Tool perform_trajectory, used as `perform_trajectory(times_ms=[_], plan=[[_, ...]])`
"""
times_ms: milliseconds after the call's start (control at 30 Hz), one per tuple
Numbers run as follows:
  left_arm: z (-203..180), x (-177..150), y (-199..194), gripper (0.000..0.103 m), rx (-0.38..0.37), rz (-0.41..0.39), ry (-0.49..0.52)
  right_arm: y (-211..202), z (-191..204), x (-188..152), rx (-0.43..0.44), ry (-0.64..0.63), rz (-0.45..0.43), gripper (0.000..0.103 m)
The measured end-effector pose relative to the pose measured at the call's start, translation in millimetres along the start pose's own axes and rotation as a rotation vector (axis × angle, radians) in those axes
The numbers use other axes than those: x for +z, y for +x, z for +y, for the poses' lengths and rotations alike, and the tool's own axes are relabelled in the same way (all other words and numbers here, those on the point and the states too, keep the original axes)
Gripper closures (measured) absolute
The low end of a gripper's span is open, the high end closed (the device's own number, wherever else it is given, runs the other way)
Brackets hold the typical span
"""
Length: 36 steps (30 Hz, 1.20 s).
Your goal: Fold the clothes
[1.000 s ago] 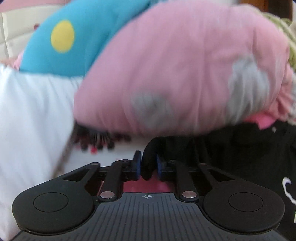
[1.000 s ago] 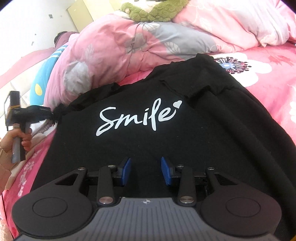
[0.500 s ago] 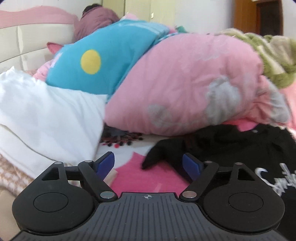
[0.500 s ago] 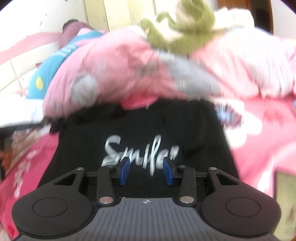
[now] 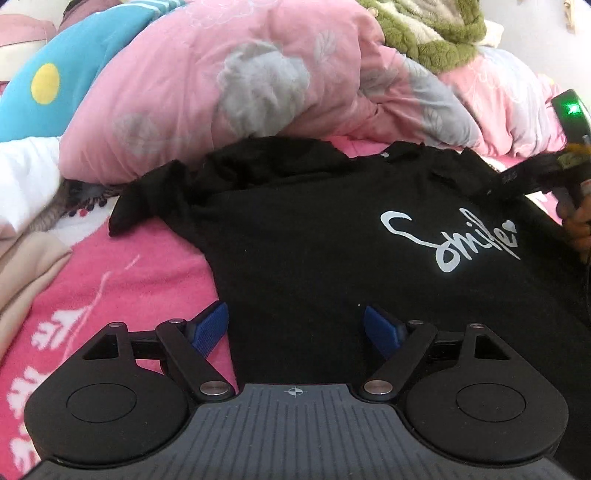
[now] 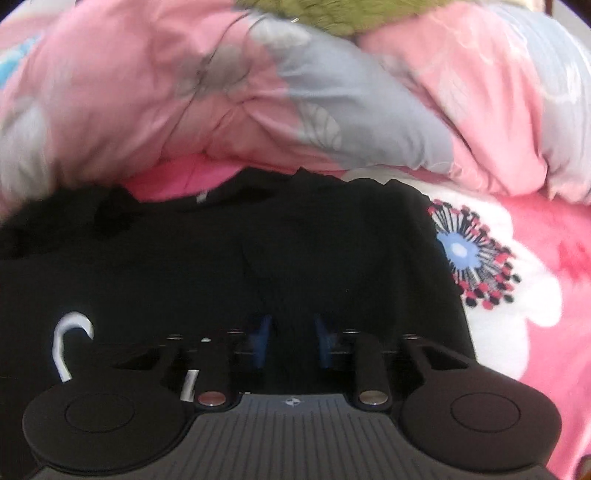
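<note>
- Compared with a second ago, the left hand-held gripper (image 5: pixel 295 326) has let go of the black sleeve it was pinching and pulled back; its blue fingers (image 5: pixel 208 326) now stand wide apart, empty, over the lower hem area of the shirt.
- One black T-shirt (image 5: pixel 314 229) lies spread front-up on the pink floral bed sheet (image 5: pixel 110 280), its white "Smile" print (image 5: pixel 454 236) facing up; the released left sleeve (image 5: pixel 144 203) lies crumpled at the foot of the pink-and-grey quilt (image 5: pixel 229 81).
- Left of the quilt is one blue pillow with a yellow dot (image 5: pixel 44 85); one green plush blanket (image 5: pixel 428 29) sits on top of the quilt.
- The right hand-held gripper (image 6: pixel 291 343) has moved from above the print up to the shirt's right shoulder area; its jaws are narrowly parted with black cloth between them, but blur hides whether they are clamping it.
- One white flower motif (image 6: pixel 476 258) on the sheet lies just beside the shirt's right edge.
</note>
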<state>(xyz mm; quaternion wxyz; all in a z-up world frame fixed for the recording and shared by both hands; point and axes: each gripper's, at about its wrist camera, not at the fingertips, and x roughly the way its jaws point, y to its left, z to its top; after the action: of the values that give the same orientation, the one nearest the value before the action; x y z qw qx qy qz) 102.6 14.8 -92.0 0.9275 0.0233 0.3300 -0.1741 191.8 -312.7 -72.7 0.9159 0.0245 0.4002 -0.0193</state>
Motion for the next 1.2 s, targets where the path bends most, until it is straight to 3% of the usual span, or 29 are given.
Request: perform_trajectory(times_ms=[67, 267, 533, 600, 700, 767, 833, 900, 1033, 1133, 1200], plan=[[1, -4, 2, 0.021, 0.000, 0.000, -0.004, -6, -11, 2, 0.020, 0.041, -0.031, 0.100], [3, -9, 4, 0.020, -0.007, -0.014, -0.023, -32, -59, 31, 0.002, 0.169, -0.166, 0.100], [4, -10, 6, 0.017, -0.014, -0.019, -0.032, -26, -136, 79, -0.166, 0.337, -0.285, 0.100], [4, -10, 7, 0.017, -0.014, -0.020, -0.032, -15, -159, 83, -0.221, 0.423, -0.267, 0.100], [4, -10, 7, 0.017, -0.014, -0.020, -0.032, 6, -188, 78, -0.265, 0.525, -0.127, 0.097], [4, -10, 7, 0.017, -0.013, -0.021, -0.032, -1, -192, 70, -0.270, 0.545, -0.110, 0.097], [4, -11, 7, 0.017, -0.012, -0.020, -0.032, -34, -184, 56, -0.224, 0.538, -0.187, 0.089], [4, -10, -1, 0.017, -0.005, -0.019, -0.044, -65, -160, 46, -0.146, 0.456, -0.229, 0.072], [4, -8, -27, 0.017, 0.020, -0.016, -0.082, -93, -81, 23, 0.117, 0.175, -0.142, 0.061], [4, -6, -46, 0.017, 0.038, -0.014, -0.111, -78, -13, -7, 0.266, -0.026, -0.034, 0.055], [4, -5, -59, 0.017, 0.050, -0.013, -0.130, -61, 26, -28, 0.275, -0.117, -0.026, 0.044]])
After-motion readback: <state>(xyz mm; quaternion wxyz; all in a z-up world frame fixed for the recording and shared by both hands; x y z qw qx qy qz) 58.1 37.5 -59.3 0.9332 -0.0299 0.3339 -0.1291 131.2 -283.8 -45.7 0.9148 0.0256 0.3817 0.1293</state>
